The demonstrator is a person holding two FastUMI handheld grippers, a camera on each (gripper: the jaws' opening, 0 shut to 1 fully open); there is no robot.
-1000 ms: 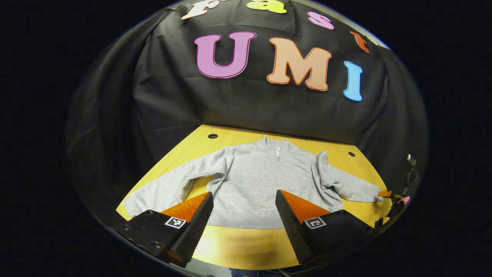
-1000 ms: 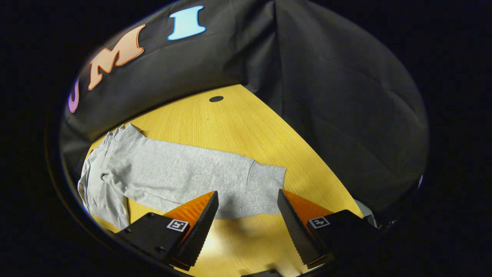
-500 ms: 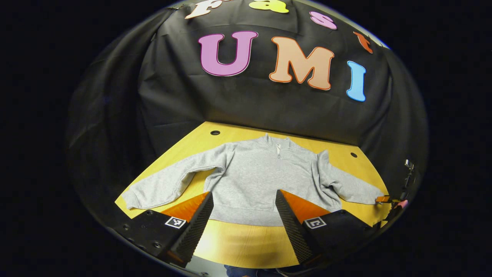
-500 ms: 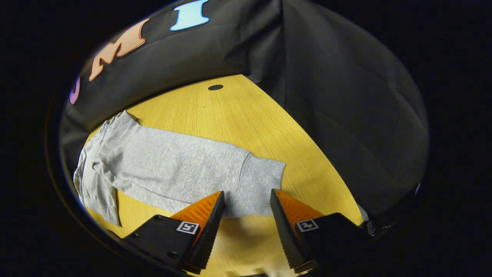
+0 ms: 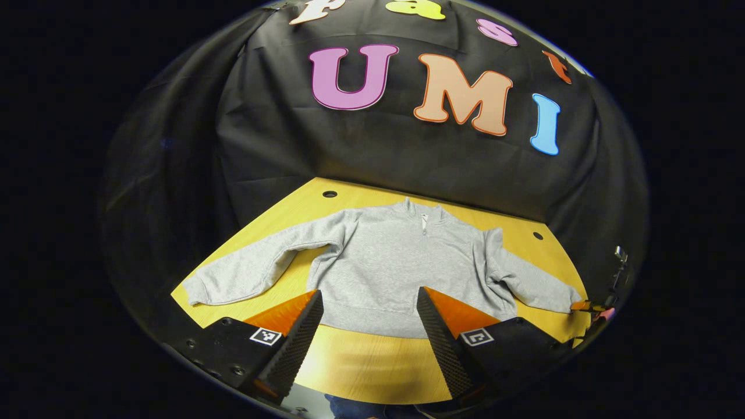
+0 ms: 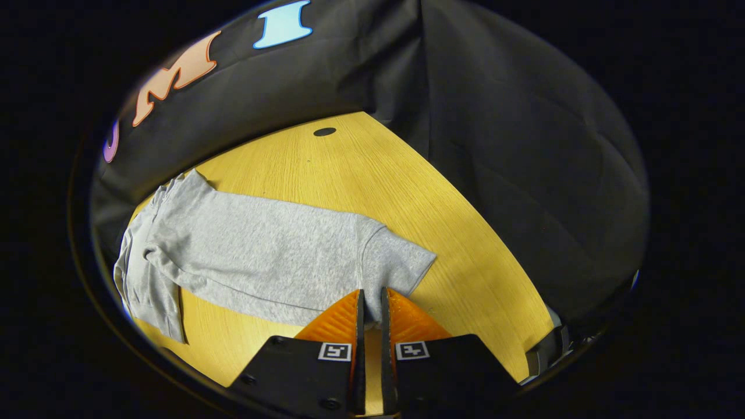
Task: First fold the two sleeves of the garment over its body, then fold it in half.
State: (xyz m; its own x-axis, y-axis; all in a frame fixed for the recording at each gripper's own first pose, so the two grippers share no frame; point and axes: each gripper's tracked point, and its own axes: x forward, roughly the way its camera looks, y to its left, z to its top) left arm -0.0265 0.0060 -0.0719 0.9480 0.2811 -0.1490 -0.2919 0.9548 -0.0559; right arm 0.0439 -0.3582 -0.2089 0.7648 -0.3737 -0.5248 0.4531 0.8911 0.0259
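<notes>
A grey zip-neck sweatshirt (image 5: 396,265) lies flat on the yellow wooden table (image 5: 361,366), front up, both sleeves spread outward. My left gripper (image 5: 366,305) hovers open above the table's near edge, in front of the hem, holding nothing. Far off at the right sleeve's end, the right gripper's orange fingers (image 5: 585,305) touch the cuff. In the right gripper view, the sleeve (image 6: 262,256) runs left toward the body. My right gripper (image 6: 371,298) is shut on the near edge of the cuff (image 6: 398,262), which lifts slightly there.
Round holes mark the table's far corners (image 5: 329,194) (image 5: 538,235) (image 6: 324,132). Black cloth walls close in the table behind and on both sides. Bare wood (image 6: 442,221) lies to the right of the cuff.
My right gripper went from wide open to shut on the cuff's edge. The left gripper drew back slightly and stayed open. The sweatshirt has not shifted.
</notes>
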